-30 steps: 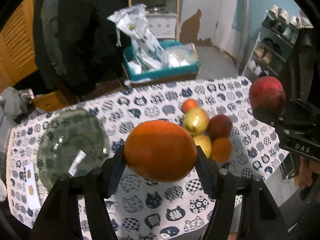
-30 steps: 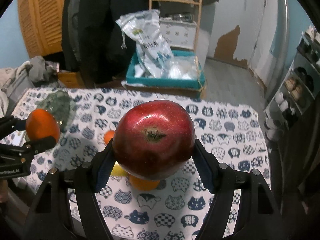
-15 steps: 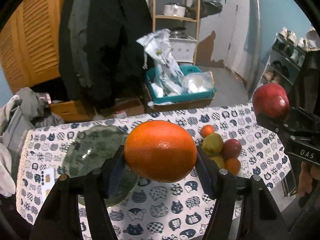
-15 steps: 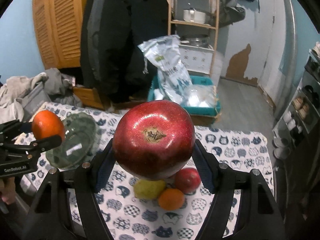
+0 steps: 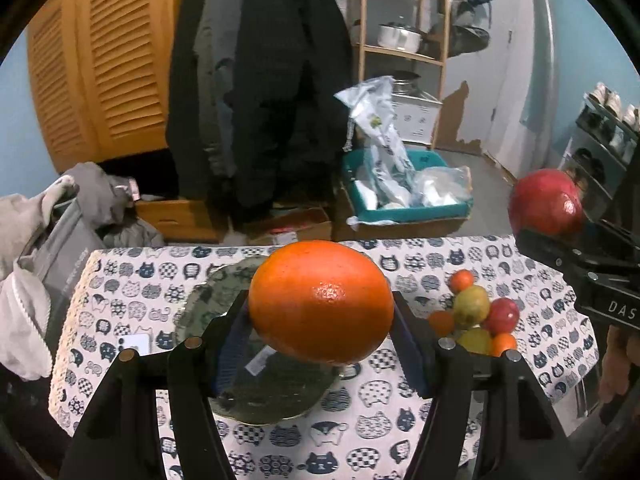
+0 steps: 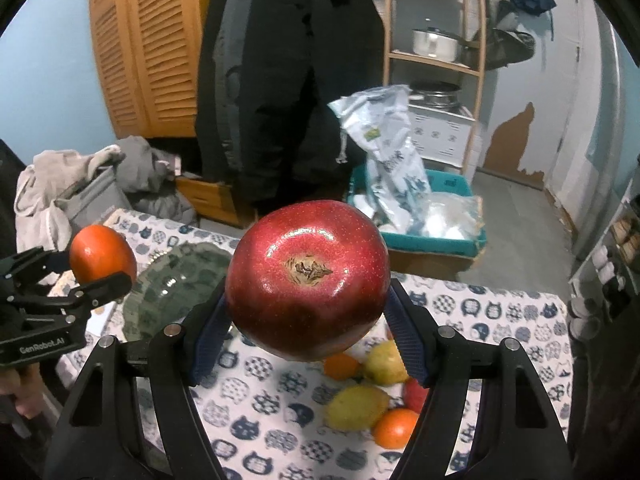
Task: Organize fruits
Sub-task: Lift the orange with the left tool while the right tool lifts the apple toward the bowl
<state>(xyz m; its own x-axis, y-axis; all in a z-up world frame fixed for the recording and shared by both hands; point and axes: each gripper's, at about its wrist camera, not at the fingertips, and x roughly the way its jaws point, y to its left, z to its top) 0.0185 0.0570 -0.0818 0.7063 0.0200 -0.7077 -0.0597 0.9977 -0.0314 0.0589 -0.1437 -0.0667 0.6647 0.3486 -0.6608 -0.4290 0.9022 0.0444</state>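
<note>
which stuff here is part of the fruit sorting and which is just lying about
Job: orange in left gripper, apple in right gripper, glass bowl, fruit pile on table.

Lying about: coat, teal crate, plastic bags, shelf pot, clothes heap.

Table [image 5: 120, 280] w/ cat-print cloth; glass plate [image 5: 208, 304] lies below & behind left jaws; white card [image 5: 136, 344] just left of plate; fruit pile [image 5: 476, 316] (pears, oranges, red apple) right of left jaws, beneath right jaws.
</note>
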